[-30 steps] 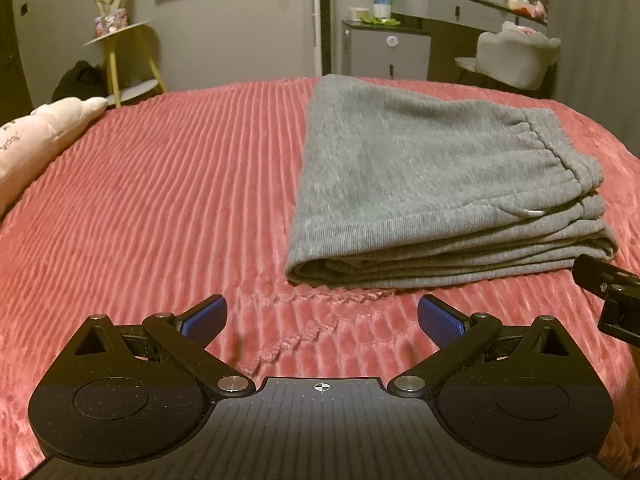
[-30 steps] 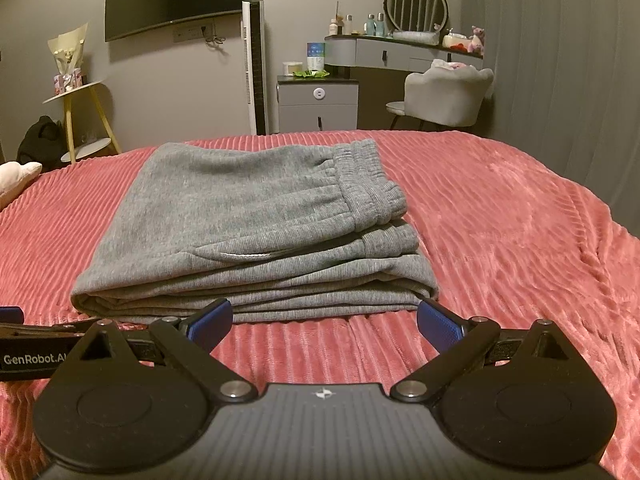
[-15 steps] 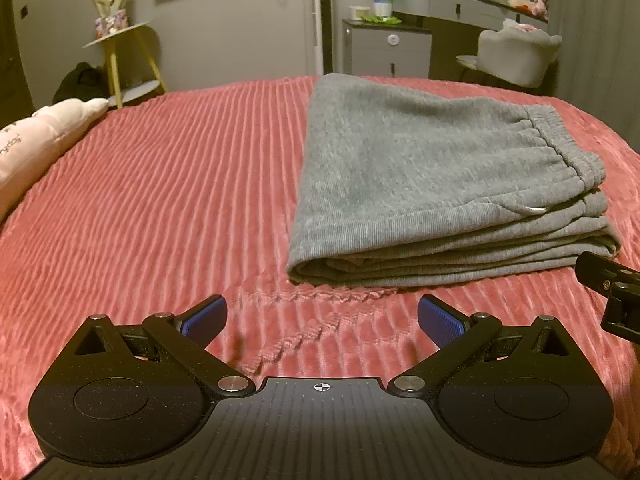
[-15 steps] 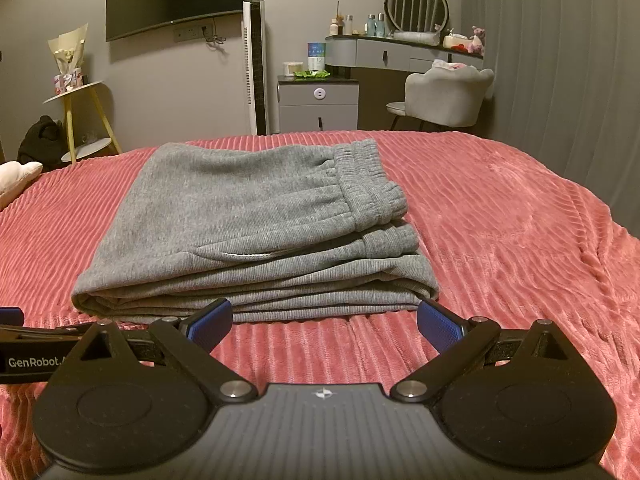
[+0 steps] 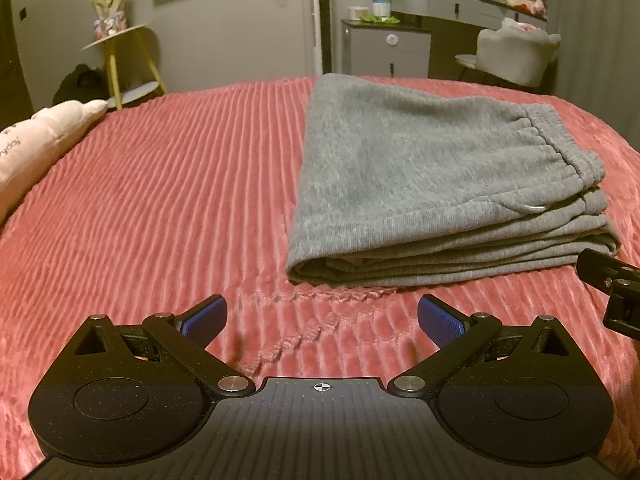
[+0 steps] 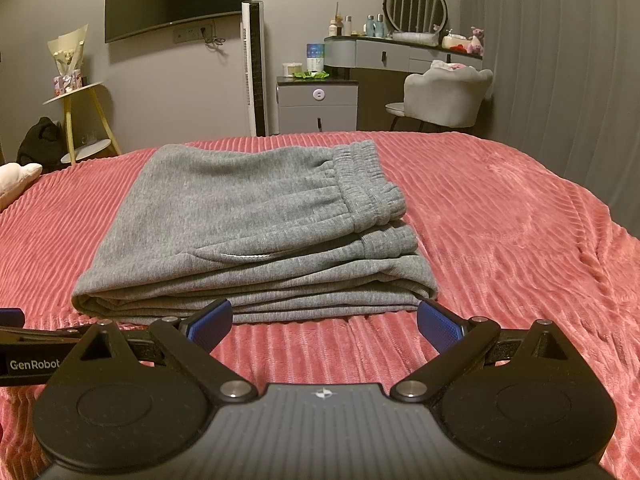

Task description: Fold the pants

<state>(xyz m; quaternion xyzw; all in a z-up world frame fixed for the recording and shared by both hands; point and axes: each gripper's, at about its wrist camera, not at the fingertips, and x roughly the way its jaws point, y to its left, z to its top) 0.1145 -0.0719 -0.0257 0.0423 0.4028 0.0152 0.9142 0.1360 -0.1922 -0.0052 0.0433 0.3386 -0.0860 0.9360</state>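
Note:
Grey sweatpants (image 5: 432, 184) lie folded in a flat stack on the red ribbed bedspread (image 5: 180, 200), waistband to the right. They also show in the right wrist view (image 6: 256, 232). My left gripper (image 5: 322, 318) is open and empty, just in front of the stack's near left corner. My right gripper (image 6: 324, 320) is open and empty, close to the stack's near edge. The right gripper's body shows at the right edge of the left wrist view (image 5: 612, 280). The left gripper's body shows at the left edge of the right wrist view (image 6: 28, 344).
A pink pillow (image 5: 36, 148) lies at the bed's left edge. Beyond the bed stand a yellow side table (image 5: 120, 60), a grey cabinet (image 6: 318, 106), a dresser with a round mirror (image 6: 416, 4) and a grey chair (image 6: 444, 96).
Both grippers have drifted very slightly; the pants have not moved. Both grippers stay open.

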